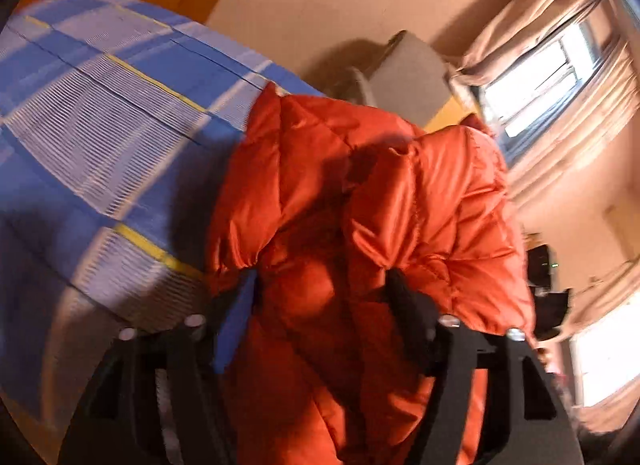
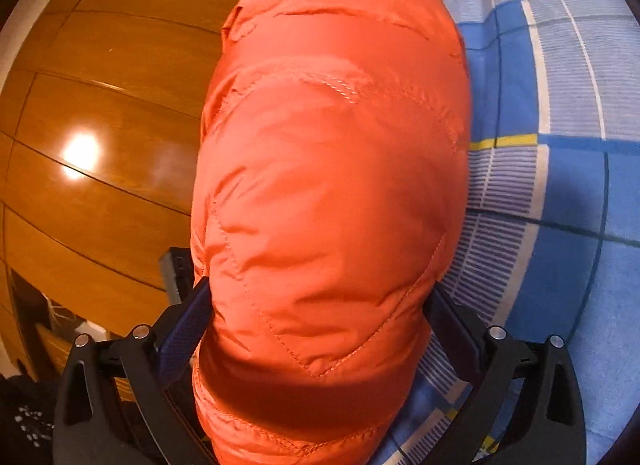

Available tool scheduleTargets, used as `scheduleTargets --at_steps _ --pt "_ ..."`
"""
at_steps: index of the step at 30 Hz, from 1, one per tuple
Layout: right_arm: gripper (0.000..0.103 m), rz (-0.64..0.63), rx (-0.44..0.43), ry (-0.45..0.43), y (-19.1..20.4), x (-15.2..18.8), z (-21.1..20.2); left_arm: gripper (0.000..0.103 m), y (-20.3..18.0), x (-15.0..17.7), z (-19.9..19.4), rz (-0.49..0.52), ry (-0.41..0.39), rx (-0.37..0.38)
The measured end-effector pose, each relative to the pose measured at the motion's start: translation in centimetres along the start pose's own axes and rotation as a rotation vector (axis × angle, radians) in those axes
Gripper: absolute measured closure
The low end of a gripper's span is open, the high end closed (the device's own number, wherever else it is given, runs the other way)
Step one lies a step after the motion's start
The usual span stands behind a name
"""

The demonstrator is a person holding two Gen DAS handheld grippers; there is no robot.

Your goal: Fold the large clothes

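A puffy orange quilted jacket lies bunched on a bed with a blue plaid sheet. In the left wrist view my left gripper is shut on a gathered wad of the jacket, and its black fingers dig into the fabric. In the right wrist view a thick padded fold of the jacket fills the frame's middle. My right gripper stands wide around it, with both pads pressed against its sides. The fold hangs at the edge of the bed sheet.
A glossy wooden floor lies left of the bed, with dark clutter at the lower left. A grey boxy object stands against the beige wall beyond the bed. Bright windows with pale curtains are at the right.
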State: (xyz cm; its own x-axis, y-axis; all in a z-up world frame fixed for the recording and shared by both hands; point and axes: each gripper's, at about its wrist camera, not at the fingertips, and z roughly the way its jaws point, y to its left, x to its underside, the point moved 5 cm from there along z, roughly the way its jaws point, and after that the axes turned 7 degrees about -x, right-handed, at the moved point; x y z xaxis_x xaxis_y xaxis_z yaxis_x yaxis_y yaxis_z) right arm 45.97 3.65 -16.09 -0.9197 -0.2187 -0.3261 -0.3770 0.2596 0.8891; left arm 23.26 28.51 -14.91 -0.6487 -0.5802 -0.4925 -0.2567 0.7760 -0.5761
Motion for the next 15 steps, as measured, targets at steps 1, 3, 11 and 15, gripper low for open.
scheduleTargets --at_steps 1,3,11,15 --pt "0.022 -0.026 0.008 -0.005 0.6 -0.2 -0.5 0.055 -0.4 -0.1 0.1 0.006 0.001 0.027" --pt "0.035 -0.067 0.025 -0.006 1.5 -0.5 -1.4 0.062 -1.5 -0.5 0.4 0.029 0.003 0.052" --pt "0.041 -0.127 0.076 -0.116 2.7 -2.3 -9.6 0.066 -10.2 -3.2 5.8 0.144 0.046 0.141" --pt "0.041 -0.119 0.130 -0.145 1.2 -3.8 -14.4 0.067 -15.2 -4.1 9.6 0.197 0.088 0.164"
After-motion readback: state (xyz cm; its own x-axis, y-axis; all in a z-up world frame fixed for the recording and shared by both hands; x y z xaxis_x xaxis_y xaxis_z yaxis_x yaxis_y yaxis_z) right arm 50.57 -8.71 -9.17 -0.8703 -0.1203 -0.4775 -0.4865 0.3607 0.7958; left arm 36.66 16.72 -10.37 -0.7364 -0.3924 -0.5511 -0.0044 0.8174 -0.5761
